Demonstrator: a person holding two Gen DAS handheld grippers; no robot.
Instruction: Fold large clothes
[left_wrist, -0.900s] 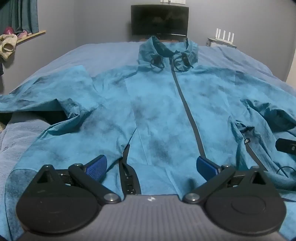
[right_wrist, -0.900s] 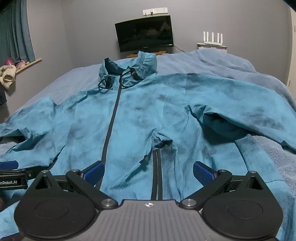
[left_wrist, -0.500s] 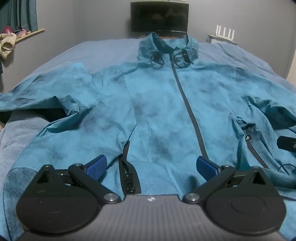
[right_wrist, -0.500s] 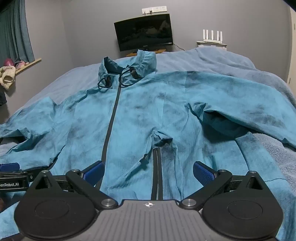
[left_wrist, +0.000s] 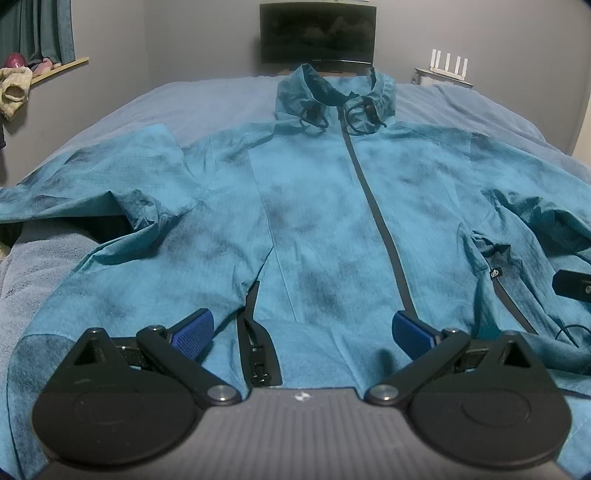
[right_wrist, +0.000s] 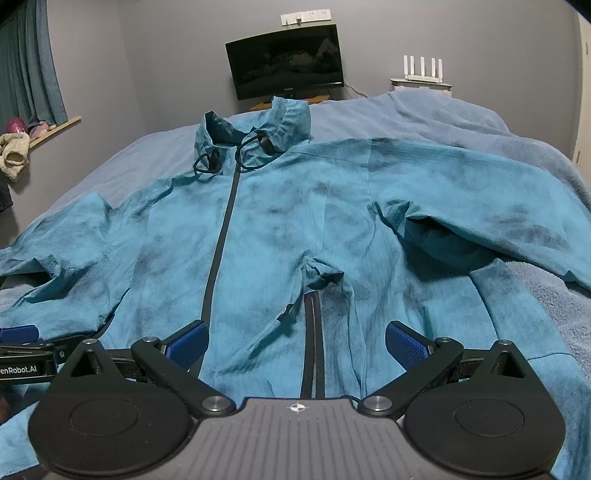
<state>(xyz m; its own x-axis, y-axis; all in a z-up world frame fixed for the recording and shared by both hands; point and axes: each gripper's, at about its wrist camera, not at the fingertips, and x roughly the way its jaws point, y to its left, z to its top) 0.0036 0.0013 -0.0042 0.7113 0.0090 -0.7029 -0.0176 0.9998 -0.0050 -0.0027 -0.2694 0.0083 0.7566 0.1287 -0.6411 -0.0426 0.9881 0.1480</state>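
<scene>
My left gripper (left_wrist: 303, 328) stands spread as wide as it goes, gripping nothing; its fingers (left_wrist: 194, 326) carry blue ribbed pads on black linkage arms that pivot from two flat round discs. Between them I see the jacket's hem and a short dark pocket zip (left_wrist: 255, 332) with its slider lying in a slit. My right gripper (right_wrist: 295, 341) is spread just as wide and just as empty, with the same blue textured fingers (right_wrist: 404, 341); another dark pocket zip (right_wrist: 314, 343) runs up between them to a small puckered bunch of cloth.

The jacket (left_wrist: 314, 206) lies front-up on the bed (left_wrist: 207, 107), a thin, crinkled teal fabric mottled with darker smudges. A narrow dark front zip (left_wrist: 373, 206) runs from hem to collar. The collar (left_wrist: 332, 92) stands up in soft folds, with looped black drawcords and toggles lying at its base. Both sleeves spread sideways, each rumpled and folded back on itself near the armpit. The hem lies nearest my grippers, the collar farthest.

The bed cover is a plain blue sheet; at the sides I see a nubby terry towel (right_wrist: 554, 295). Beyond the bed a dark flat monitor (right_wrist: 286, 61) stands against the grey wall, and a white router (right_wrist: 421, 75) with four upright antennas is beside it.
</scene>
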